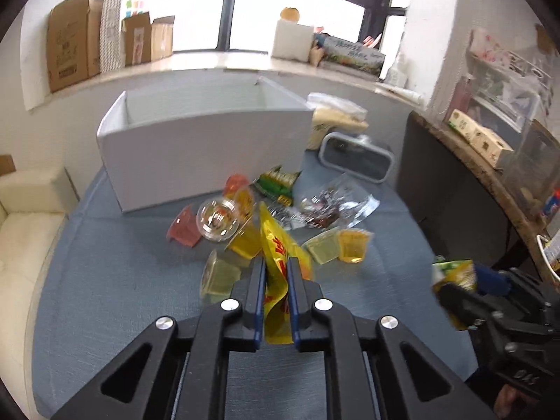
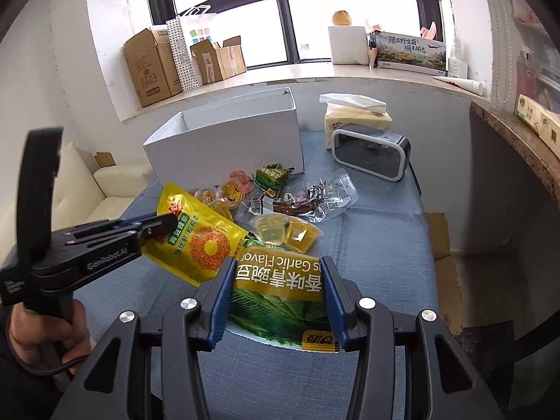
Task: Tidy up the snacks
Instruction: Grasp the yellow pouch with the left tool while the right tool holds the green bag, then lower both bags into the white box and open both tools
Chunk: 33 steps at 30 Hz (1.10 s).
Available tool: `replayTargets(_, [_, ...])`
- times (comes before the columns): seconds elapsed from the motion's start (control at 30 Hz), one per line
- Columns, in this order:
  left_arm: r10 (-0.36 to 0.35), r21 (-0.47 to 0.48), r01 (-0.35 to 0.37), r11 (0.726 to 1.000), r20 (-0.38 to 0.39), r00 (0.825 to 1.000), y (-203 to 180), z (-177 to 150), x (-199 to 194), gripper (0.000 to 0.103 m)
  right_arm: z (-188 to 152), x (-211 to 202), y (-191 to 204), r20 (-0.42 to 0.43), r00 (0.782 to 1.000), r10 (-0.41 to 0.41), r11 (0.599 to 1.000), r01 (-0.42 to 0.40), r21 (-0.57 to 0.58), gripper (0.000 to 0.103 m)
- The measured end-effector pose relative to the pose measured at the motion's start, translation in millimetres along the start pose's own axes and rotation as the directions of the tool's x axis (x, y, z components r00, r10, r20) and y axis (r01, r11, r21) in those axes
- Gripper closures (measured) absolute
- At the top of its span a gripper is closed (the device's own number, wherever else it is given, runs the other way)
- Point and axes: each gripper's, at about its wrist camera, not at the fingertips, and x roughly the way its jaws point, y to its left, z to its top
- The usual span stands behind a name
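My left gripper point(image 1: 275, 266) is shut on a yellow snack bag point(image 1: 276, 262), held edge-on above the table; the bag also shows flat-on in the right wrist view point(image 2: 199, 238). My right gripper point(image 2: 276, 269) is shut on a green garlic-flavor pea bag point(image 2: 280, 290); the bag shows at the right in the left wrist view point(image 1: 453, 276). An open white box point(image 1: 210, 140) stands at the back of the blue table, also in the right wrist view point(image 2: 227, 143). Several jelly cups point(image 1: 217, 220) and small packets point(image 1: 336, 206) lie in front of it.
A tissue pack point(image 2: 357, 115) and a grey-rimmed clock-like device point(image 2: 371, 155) stand right of the box. A dark side counter point(image 2: 518, 133) with boxes is at the right. A cream sofa point(image 2: 91, 189) is left of the table. Cardboard boxes point(image 2: 150, 66) sit on the windowsill.
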Motion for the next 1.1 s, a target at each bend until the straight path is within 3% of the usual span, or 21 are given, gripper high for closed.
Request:
replayTargets(0.33, [0.025, 0.099, -0.035, 0.994, 0.104, 0.994, -22.7, 18.5, -50.5, 0.090, 3.6, -7.7, 2.9, 0.017, 1.000, 0.002, 1.000, -0.002, 0.001, 0.052])
replayTargets(0.63, [0.038, 0.103, -0.053, 0.993, 0.146, 0.989, -16.0, 33.5, -73.7, 0.090, 23.7, -12.3, 14.5, 0.047, 0.999, 0.026, 0.999, -0.025, -0.021, 0.052])
replayTargets(0.93, [0.089, 0.087, -0.108, 0.990, 0.196, 0.977, 10.7, 78.2, -75.7, 0.090, 82.0, 21.6, 29.1, 0.058, 0.995, 0.078, 0.996, -0.075, -0.048, 0.052])
replayTargets(1.1, [0.119, 0.065, -0.139, 0.988, 0.245, 0.962, 37.5, 120.3, -71.9, 0.090, 135.3, 57.9, 40.8, 0.063, 0.993, 0.104, 0.994, -0.101, -0.049, 0.052])
